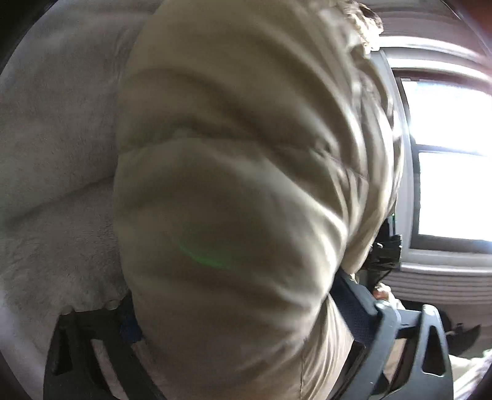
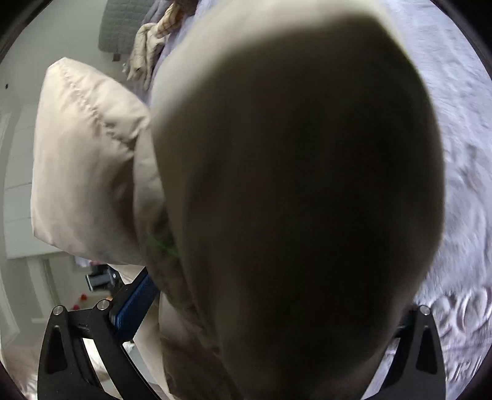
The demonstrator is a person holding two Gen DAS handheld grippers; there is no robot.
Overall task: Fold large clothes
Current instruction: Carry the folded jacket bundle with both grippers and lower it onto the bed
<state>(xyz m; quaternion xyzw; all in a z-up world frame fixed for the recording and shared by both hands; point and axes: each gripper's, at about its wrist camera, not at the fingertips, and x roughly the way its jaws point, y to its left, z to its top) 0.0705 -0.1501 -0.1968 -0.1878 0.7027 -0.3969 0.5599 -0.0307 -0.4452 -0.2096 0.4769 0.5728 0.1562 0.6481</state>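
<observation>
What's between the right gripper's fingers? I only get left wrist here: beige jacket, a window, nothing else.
Observer: The same beige jacket. A thick bunch of it fills the gap of the right gripper. I cannot tell whether the pads press on it.
Operator: Any part hanging loose?
Observer: Yes, a quilted flap sticks out on the bunch's left side in that view.
Operator: Anything else lying around?
Observer: A crumpled checked cloth lies further back, near the top of the view.

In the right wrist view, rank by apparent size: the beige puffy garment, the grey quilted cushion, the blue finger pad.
1. beige puffy garment, though nearness inflates it.
2. grey quilted cushion.
3. blue finger pad, roughly comparable to the cushion; unsure.
</observation>
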